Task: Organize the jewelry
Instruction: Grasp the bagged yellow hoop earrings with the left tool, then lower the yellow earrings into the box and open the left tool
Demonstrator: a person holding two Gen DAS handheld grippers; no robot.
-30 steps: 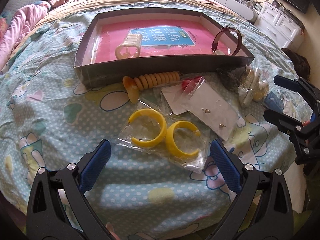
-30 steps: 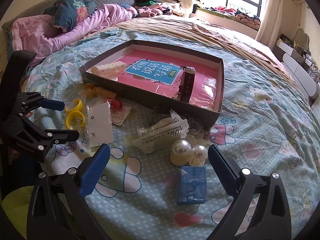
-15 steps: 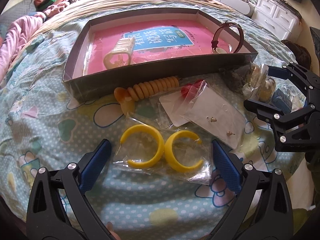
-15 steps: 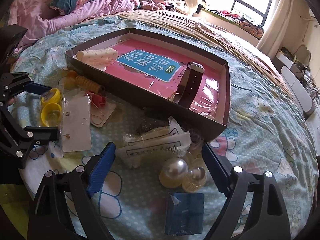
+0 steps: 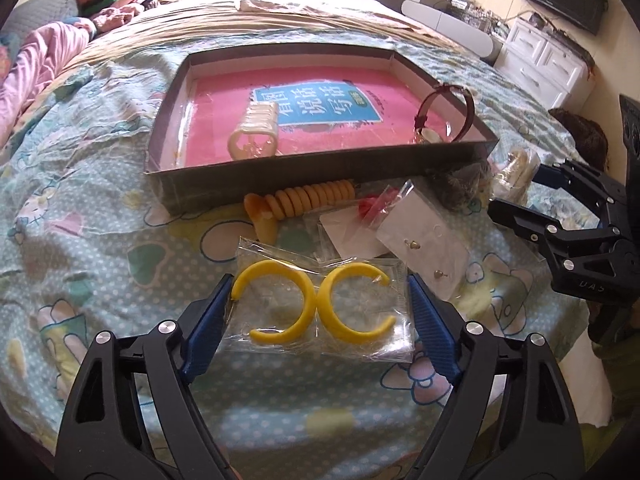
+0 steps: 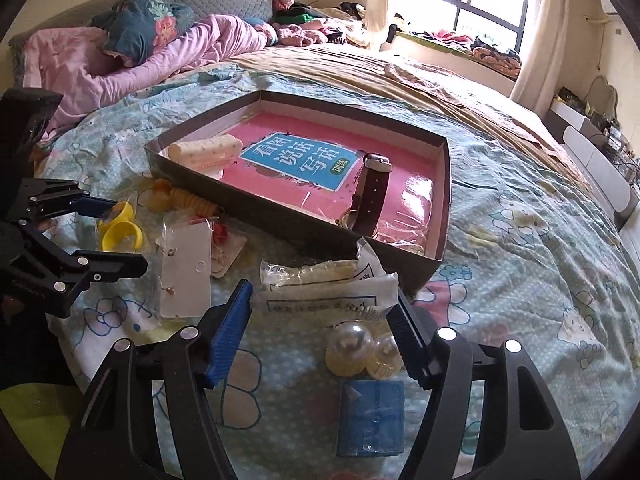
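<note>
The clear bag of yellow hoop earrings [image 5: 320, 306] lies flat on the patterned bedspread [image 5: 100, 248], in front of the cardboard tray [image 5: 320, 168]. The left gripper [image 5: 320, 312] straddles this bag with its jaws spread wide; the blue pads [image 5: 206, 330] stand just beside the bag's left and right edges, and contact cannot be confirmed. In the right wrist view the same bag [image 6: 120, 232] shows between the left gripper's fingers.

The right gripper [image 6: 322, 324] is likewise wide apart and holds nothing. It frames a white printed packet [image 6: 324, 296] and two pearl-like balls [image 6: 362, 350], with a blue box [image 6: 370, 418] nearer the camera.

Beside the hoop bag lies a white card with stud earrings [image 5: 424, 248], overlapping a second card with a red item [image 5: 374, 204]. An orange beaded piece [image 5: 304, 200] rests against the tray's near wall.

Inside the tray, on a pink book cover [image 5: 312, 112], a cream ridged bracelet [image 5: 254, 134] lies at the left and a dark-strapped watch [image 5: 444, 116] stands on edge at the right corner.
</note>
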